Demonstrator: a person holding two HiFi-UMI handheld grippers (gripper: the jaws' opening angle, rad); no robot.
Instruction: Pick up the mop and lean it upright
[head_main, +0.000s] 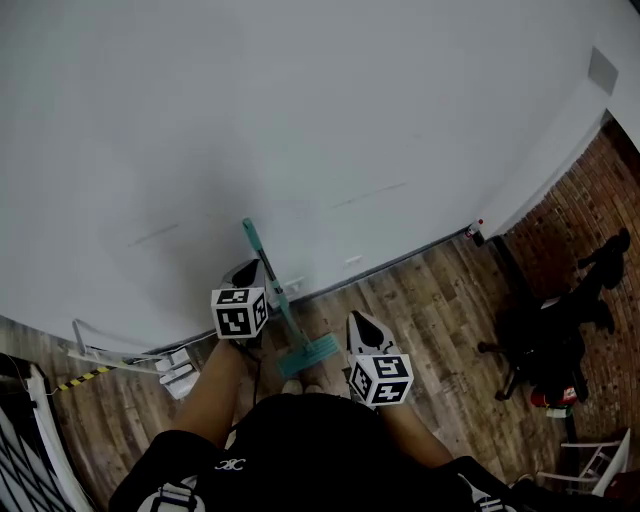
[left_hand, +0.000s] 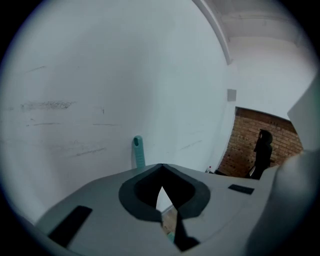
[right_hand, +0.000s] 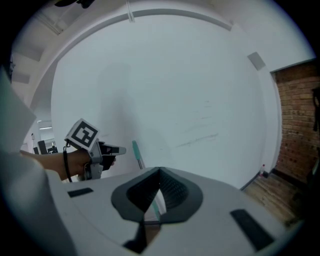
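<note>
A mop with a teal handle (head_main: 266, 268) leans upright against the white wall (head_main: 300, 120), its flat teal head (head_main: 308, 353) on the wood floor. My left gripper (head_main: 250, 268) is just left of the handle, level with its upper half, with its jaws shut and nothing between them. In the left gripper view, the handle's top (left_hand: 138, 151) stands above the left gripper's (left_hand: 160, 166) closed tips. My right gripper (head_main: 359, 320) hangs to the right of the mop head, apart from it, with the jaws shut and nothing in them. In the right gripper view, the handle (right_hand: 136, 153) rises beyond the right gripper (right_hand: 160, 170), and the left gripper (right_hand: 119, 149) shows beside the handle.
A dark stand or piece of equipment (head_main: 556, 335) sits on the floor at the right, in front of a brick wall (head_main: 600, 190). White frames (head_main: 125, 358) and a yellow-black striped strip (head_main: 85, 378) lie at the left. A small bottle (head_main: 478, 231) stands by the baseboard.
</note>
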